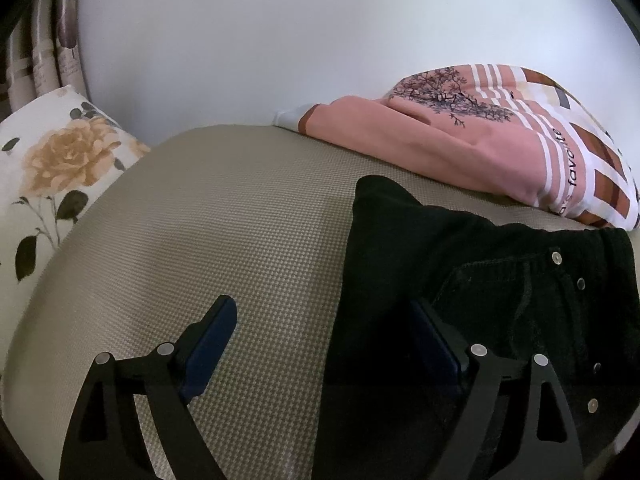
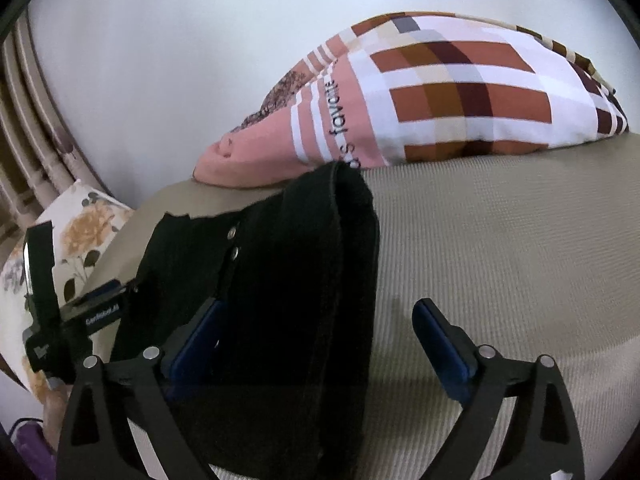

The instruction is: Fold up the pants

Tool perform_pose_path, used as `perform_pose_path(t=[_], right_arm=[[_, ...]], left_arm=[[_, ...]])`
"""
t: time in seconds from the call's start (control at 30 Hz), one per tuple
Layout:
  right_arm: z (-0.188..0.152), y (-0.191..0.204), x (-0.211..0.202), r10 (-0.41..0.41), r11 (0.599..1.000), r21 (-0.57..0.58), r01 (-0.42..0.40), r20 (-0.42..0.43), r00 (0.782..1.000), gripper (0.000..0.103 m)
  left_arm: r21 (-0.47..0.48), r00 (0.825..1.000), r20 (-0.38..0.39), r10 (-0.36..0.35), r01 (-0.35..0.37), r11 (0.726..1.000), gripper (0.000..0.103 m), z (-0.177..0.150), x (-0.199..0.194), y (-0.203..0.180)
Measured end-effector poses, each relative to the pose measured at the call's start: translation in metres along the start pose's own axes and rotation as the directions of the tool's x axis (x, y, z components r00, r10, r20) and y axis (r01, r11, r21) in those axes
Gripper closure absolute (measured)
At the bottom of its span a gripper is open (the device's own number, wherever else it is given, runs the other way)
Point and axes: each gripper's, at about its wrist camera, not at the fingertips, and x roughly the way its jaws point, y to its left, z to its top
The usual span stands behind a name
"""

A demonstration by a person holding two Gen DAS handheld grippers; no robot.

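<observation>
Pants (image 1: 460, 264), black, soft and limp, lay on bed (image 1: 240, 220) below patterned pillow (image 1: 520, 148); left gripper (image 1: 324, 320) and right gripper (image 2: 320, 320) both spread wide, straddling opposite edges; best pinched at waistband.

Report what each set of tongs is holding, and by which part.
Nothing is held. Both the left tongs and the right tongs stand open over the black fabric pants, which lie on the beige woven mat.
</observation>
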Motion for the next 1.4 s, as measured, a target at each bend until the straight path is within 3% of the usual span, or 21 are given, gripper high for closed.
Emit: perform_pose_path(t=[0.23, 0.7, 1.0, 1.13, 1.4], right_arm=[[-0.016, 0.004, -0.014, 0.025, 0.999, 0.032, -0.024, -0.018, 1.000, 0.009], [-0.049, 0.034, -0.042, 0.058, 0.998, -0.033, -0.060, -0.037, 0.998, 0.006], [-0.057, 0.053, -0.079, 0.070, 0.993, -0.098, -0.068, 0.016, 0.997, 0.006], [-0.059, 0.063, -0.102, 0.087, 0.989, -0.126, -0.080, 0.052, 0.995, 0.005], [-0.059, 0.075, -0.143, 0.108, 0.982, -0.170, -0.088, 0.112, 0.988, 0.003]], left_arm=[[-0.001, 1.000, 0.005, 0.019, -0.019, 1.000, 0.014, -0.006, -0.009, 0.002], [0.014, 0.997, 0.066, 0.043, -0.044, 0.999, 0.014, -0.043, -0.064, 0.000], [-0.055, 0.996, 0.087, 0.036, -0.031, 0.998, 0.014, -0.060, -0.103, 0.007], [-0.079, 0.990, 0.135, 0.047, -0.037, 0.996, 0.014, -0.064, -0.127, 0.011], [-0.033, 0.978, 0.200, 0.058, -0.053, 0.998, 0.014, -0.059, -0.176, 0.000]])
